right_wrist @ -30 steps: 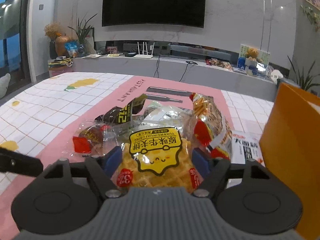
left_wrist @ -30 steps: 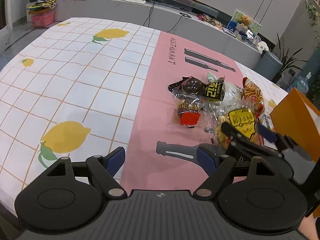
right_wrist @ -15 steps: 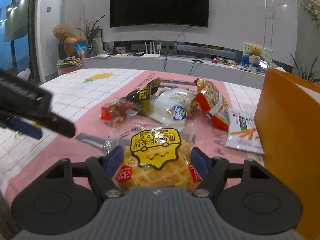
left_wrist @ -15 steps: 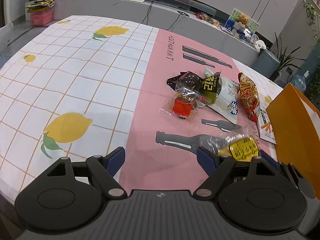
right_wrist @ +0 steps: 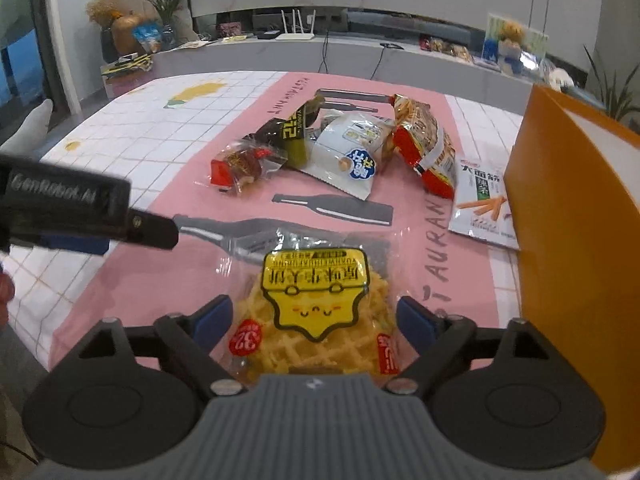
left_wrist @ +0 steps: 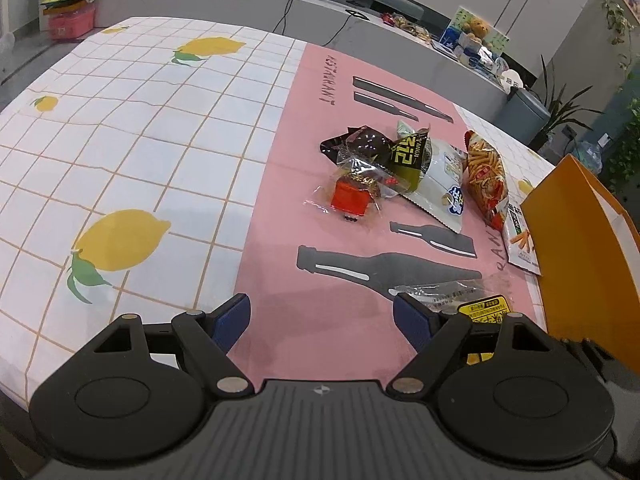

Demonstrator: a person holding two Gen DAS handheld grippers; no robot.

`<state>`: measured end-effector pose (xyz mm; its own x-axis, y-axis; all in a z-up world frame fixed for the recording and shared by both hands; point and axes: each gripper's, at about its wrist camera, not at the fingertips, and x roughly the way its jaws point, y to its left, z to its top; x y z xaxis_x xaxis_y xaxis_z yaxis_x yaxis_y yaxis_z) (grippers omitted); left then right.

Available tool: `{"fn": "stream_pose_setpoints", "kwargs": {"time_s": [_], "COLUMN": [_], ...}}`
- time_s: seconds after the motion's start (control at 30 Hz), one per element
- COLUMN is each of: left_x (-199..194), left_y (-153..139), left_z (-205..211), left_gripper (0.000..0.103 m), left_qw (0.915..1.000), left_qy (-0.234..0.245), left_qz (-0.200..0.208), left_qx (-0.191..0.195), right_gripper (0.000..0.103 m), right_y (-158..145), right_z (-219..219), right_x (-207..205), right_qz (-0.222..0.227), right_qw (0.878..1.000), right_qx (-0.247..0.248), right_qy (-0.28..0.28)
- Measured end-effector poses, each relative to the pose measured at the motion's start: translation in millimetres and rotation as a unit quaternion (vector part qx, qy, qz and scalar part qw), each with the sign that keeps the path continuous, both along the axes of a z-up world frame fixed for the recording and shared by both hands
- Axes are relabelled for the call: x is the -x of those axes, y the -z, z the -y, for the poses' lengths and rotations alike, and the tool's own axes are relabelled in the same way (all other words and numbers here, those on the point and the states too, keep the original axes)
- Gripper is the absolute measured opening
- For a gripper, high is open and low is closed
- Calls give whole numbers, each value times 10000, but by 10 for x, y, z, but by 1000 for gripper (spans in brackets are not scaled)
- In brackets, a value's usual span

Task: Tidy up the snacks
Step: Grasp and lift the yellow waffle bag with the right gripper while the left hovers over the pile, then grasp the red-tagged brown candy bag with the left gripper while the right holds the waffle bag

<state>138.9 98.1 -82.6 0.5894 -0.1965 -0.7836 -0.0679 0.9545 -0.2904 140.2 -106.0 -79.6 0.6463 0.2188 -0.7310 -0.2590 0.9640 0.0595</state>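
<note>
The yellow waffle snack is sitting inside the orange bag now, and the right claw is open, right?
Not quite. The yellow waffle snack lies on the pink tablecloth, beside the orange bag, not inside it. The right wrist view shows this. The right claw is open; its jaws have just been opening, with the snack between them.

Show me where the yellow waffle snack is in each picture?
Left wrist view: waffle snack at lower right, partly hidden behind the gripper's finger.
Right wrist view: waffle snack at bottom centre, between open fingers.
Shared landmark: orange box on its right.

Orange box (right_wrist: pixel 576 240) cut off right
</note>
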Motion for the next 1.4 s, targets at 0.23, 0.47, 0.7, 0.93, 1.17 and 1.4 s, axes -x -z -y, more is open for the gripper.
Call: {"fn": "stream_pose_setpoints", "kwargs": {"time_s": [0.23, 0.47, 0.7, 0.93, 1.17, 1.4], "left_x": [5, -4, -3, 4, 60, -54], "left_y": [-12, 5, 22, 23, -42, -200], "left_z": [11, 67, 93, 92, 157, 449], "left_gripper": [95, 95, 95, 95, 95, 95], "left_qw": [10000, 9999, 9998, 9998, 9987, 9924], "left_qy": [54, 138, 166, 170, 437, 785], "left_qz": [22, 11, -3, -3, 213, 669], "left_qx": [18, -33, -76, -64, 130, -667], "right_gripper": [100, 100, 86, 70, 70, 70], "right_y": [136, 216, 269, 241, 146, 120], "right_z": [-37, -49, -5, -36, 118, 359], "right_x": [-110, -241, -198, -45, 67, 116], "right_qz": [508, 797, 1143, 1430, 1391, 995], "right_qw": [9981, 9943, 9909, 9852, 9878, 9940], "right_qx": [162, 318, 283, 584, 471, -241], "right_qy": [-314, -640, -650, -741, -509, -391]}}
